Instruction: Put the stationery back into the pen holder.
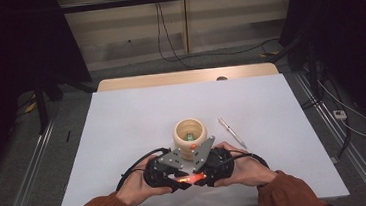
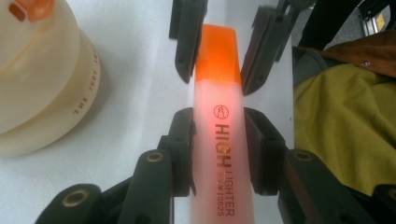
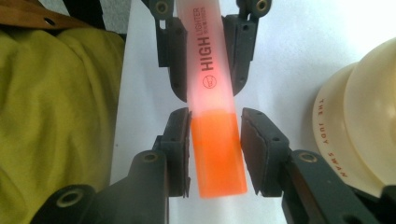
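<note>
Over the white worktop [image 1: 123, 128] near us, we hold the highlighter [image 2: 224, 140] level, left gripper [image 2: 219, 140] jaws tight on its body and right gripper [image 3: 215, 149] jaws loose around its orange cap [image 3: 217, 154], likely to pull it off, beside the cream pot [image 1: 189, 132].

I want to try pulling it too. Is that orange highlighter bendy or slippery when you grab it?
Probably stiff: the highlighter stays straight between the left gripper and the right gripper. Its glossy plastic could be a bit slippery. The cap is flat-sided, so it likely won't roll much.
</note>
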Action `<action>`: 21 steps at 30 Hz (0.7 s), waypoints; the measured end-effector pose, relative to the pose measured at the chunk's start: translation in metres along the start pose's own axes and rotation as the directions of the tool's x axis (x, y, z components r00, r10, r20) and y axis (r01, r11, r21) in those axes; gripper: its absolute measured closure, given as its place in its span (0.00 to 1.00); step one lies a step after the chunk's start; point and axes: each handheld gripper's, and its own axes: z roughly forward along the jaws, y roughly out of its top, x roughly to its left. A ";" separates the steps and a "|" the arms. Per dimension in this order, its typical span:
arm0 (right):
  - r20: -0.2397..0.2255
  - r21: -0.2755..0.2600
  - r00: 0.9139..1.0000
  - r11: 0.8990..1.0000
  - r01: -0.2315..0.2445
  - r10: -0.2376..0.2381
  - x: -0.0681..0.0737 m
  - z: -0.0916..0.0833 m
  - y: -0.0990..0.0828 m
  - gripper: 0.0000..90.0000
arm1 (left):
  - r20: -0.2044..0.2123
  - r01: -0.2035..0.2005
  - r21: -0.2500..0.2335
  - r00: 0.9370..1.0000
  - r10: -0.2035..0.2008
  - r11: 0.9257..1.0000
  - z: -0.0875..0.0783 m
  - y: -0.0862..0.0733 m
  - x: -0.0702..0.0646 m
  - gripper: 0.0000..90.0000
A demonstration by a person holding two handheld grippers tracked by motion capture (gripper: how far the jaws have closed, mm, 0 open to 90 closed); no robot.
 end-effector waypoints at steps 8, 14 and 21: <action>0.024 -0.046 0.995 0.994 -0.096 0.097 -0.002 -0.009 -0.011 0.47 | -0.032 0.065 -0.047 0.997 -0.066 0.997 -0.008 -0.007 0.005 0.74; 0.064 -0.107 0.974 0.972 -0.211 0.219 -0.006 -0.021 -0.028 0.30 | -0.023 0.105 -0.124 0.994 -0.108 0.987 -0.015 -0.012 0.008 0.74; 0.098 -0.163 0.940 0.937 -0.308 0.326 -0.009 -0.028 -0.045 0.17 | -0.040 0.126 -0.186 0.990 -0.136 0.974 -0.022 -0.014 0.010 0.74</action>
